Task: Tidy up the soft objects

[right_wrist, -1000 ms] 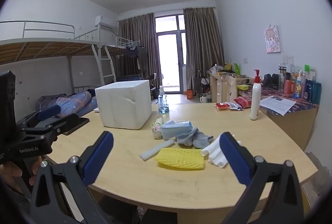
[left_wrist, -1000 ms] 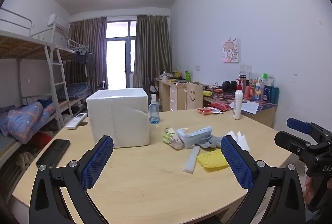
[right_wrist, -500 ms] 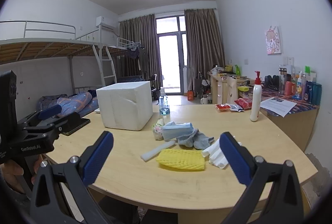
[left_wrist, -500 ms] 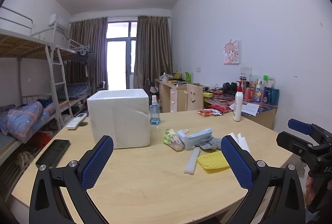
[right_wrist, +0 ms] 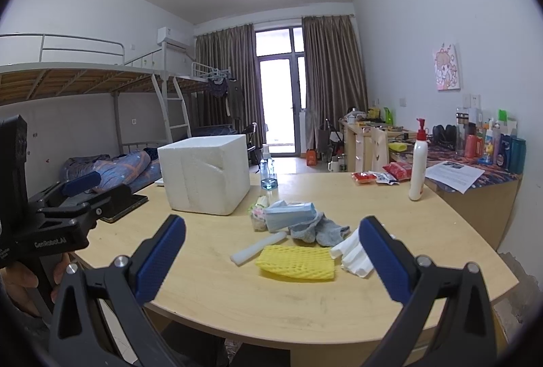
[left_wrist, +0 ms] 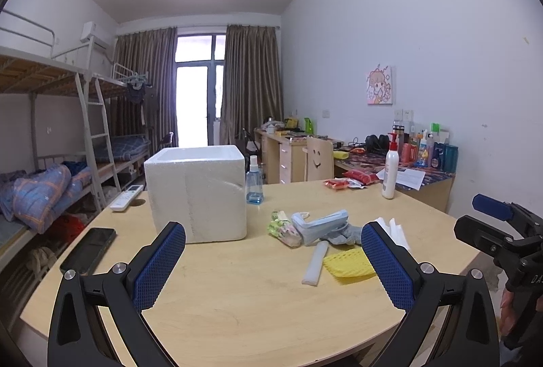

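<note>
Both grippers are hovering wide open and empty above the near edge of the table [right_wrist: 305, 316]: left gripper [left_wrist: 273, 260], right gripper [right_wrist: 271, 251]. Nothing is being held yet. Likely risk: the soft pile is lying tangled mid-table, so closing on the grey sock [right_wrist: 320, 229] could drag the blue mask pack [right_wrist: 288, 212] along, and the yellow foam net [right_wrist: 295, 261] might squash and slip out. The white foam tube [right_wrist: 258, 247] is touching the net, and white foam sheets [right_wrist: 353, 253] are sitting just beside it. The styrofoam box [right_wrist: 207, 173], probably the destination, is standing open-topped to the left, near the pile.
</note>
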{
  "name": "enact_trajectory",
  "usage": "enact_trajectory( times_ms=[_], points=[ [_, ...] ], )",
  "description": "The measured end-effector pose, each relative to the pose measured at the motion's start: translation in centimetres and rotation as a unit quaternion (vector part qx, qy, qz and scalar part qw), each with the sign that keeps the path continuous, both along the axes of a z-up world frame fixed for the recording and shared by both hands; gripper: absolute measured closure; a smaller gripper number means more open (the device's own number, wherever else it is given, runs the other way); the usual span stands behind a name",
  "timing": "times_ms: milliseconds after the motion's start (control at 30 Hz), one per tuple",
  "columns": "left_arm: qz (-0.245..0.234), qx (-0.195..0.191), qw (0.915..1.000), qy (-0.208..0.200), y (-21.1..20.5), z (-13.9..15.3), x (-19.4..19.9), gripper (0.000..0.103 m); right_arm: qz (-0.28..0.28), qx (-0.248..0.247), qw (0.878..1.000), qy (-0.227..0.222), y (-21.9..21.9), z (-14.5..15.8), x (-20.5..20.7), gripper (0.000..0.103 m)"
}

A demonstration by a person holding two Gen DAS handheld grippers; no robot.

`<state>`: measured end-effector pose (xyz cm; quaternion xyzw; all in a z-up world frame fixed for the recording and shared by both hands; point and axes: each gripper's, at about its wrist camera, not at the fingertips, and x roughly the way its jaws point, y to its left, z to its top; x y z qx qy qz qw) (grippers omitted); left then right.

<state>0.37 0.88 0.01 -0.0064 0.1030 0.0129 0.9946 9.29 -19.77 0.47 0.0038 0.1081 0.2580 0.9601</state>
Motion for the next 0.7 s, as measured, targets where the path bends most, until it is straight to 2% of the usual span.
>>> enact_trajectory(
  times_ms=[700],
  points=[
    [0.003,0.007,1.0000,-0.002,0.08,0.06,-0.12,0.000,0.007,-0.001,1.000,0.000,0.54,-0.01,0.12,0.000]
  ],
)
